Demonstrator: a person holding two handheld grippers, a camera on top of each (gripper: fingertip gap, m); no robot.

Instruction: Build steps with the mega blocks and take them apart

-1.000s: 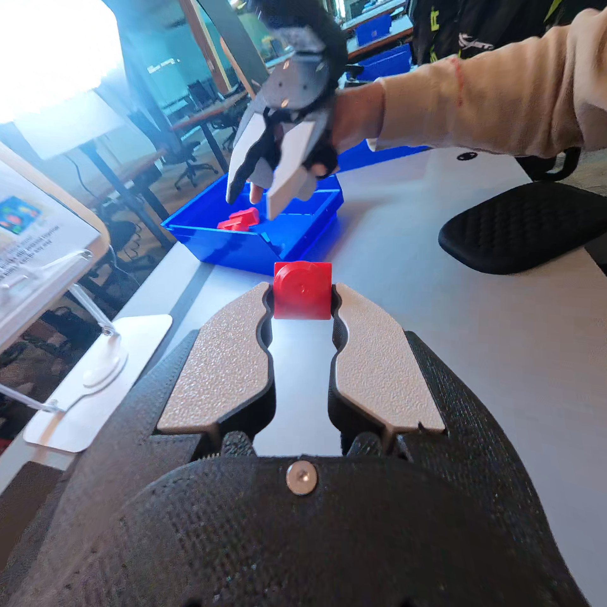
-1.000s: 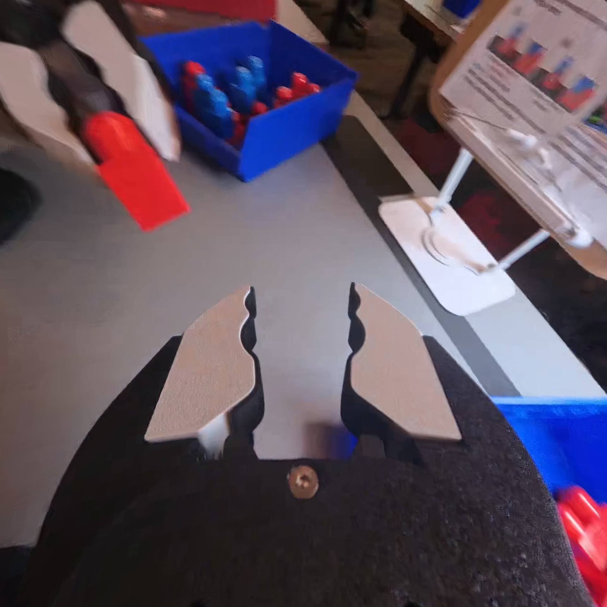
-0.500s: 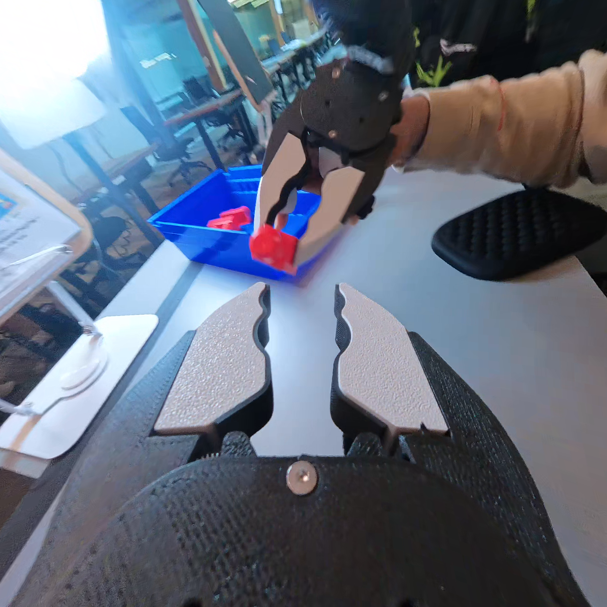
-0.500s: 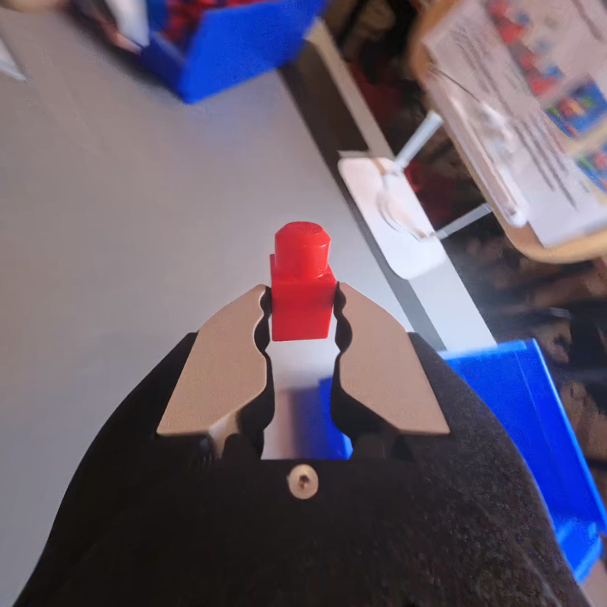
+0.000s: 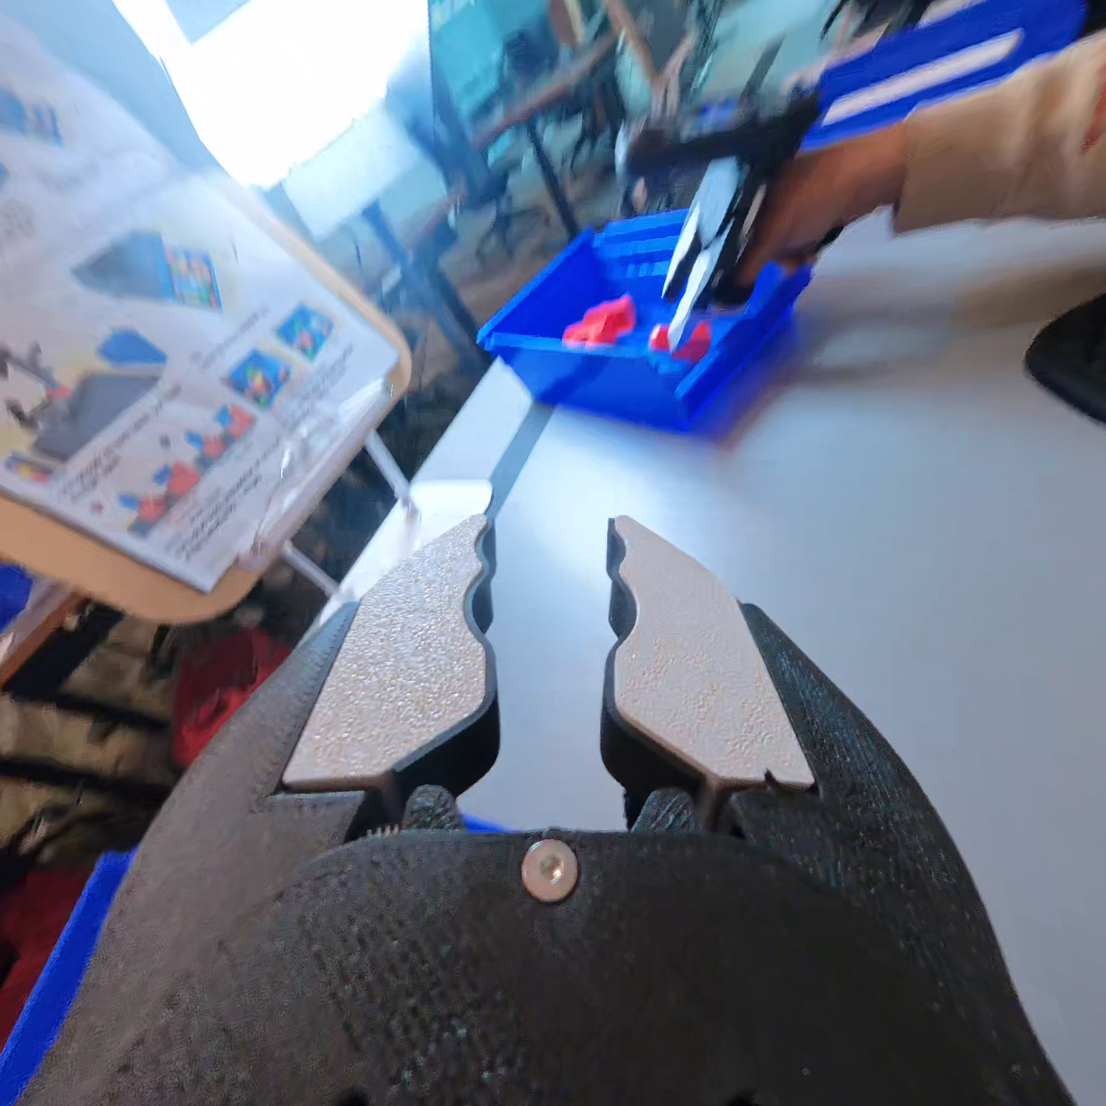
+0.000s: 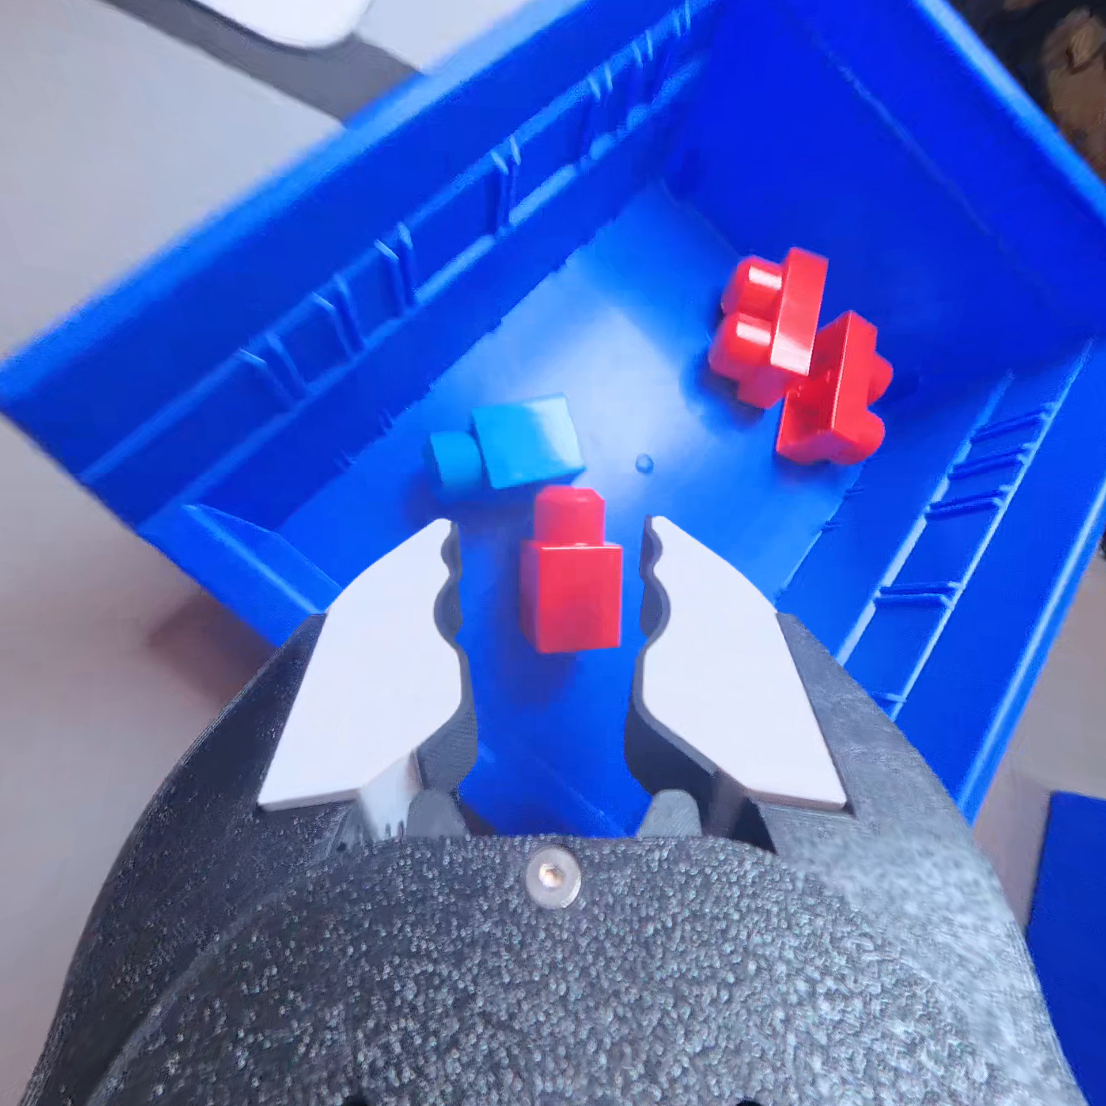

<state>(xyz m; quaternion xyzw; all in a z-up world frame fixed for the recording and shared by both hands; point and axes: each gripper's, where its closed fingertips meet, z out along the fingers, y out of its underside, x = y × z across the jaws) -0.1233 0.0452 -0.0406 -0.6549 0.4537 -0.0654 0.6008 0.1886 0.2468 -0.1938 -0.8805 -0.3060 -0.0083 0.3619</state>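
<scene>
Right now, my readout:
Red block [image 6: 570, 589]: one-stud piece lying in the blue bin [image 6: 898, 155], long axis along my right fingers, stud pointing away from the camera.
Look: glossy red, square body, single round stud.
Right gripper [image 6: 547, 574]: I see it spread wide over the bin, gaps on both sides of the block, gripping nothing.
Neighbours: light-blue block [image 6: 526, 443] just beyond; two red two-stud blocks [image 6: 796, 353] farther right.
Left gripper [image 5: 547, 559]: parted, empty, above the grey table [image 5: 868, 538].
</scene>
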